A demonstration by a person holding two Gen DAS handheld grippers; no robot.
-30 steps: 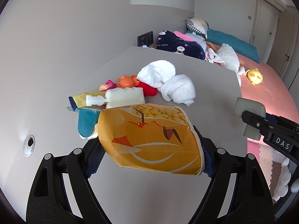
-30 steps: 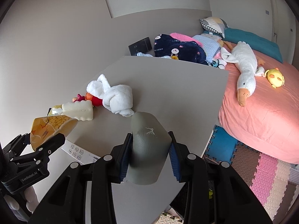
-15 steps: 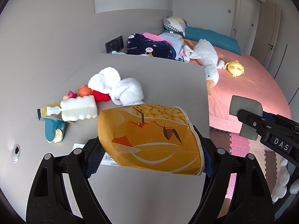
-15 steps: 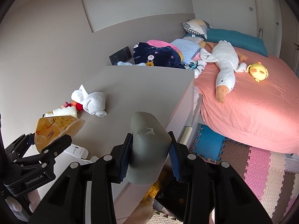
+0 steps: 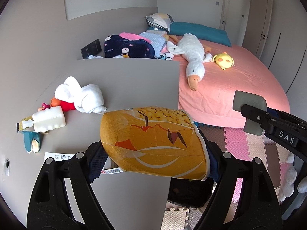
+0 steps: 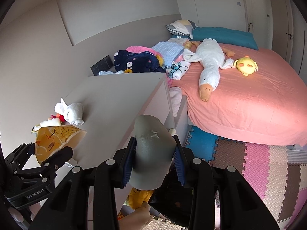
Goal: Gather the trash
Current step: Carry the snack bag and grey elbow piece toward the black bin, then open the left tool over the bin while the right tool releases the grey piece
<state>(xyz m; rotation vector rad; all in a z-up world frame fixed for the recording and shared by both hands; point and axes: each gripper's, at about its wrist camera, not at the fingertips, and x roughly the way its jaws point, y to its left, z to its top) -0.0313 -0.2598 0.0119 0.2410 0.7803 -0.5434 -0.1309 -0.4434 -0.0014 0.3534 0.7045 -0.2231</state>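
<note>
An orange snack bag printed with corn puffs fills the front of the left wrist view, and my left gripper is shut on it, pads pressing both sides. It hangs over the right edge of the grey table top. My right gripper is shut on a crumpled grey packet, held just off the table's edge above the floor. In the left wrist view the grey packet shows at the right. A dark bag or bin sits below both grippers, mostly hidden.
On the table lie a white towel, a white bottle, red and orange toys, a teal item and a paper leaflet. A pink bed with a plush goose stands to the right, with foam mats on the floor.
Both grippers have carried their loads sideways off the table towards its right edge. The towel and toys have slid left in view, and the bed and floor mats now show.
</note>
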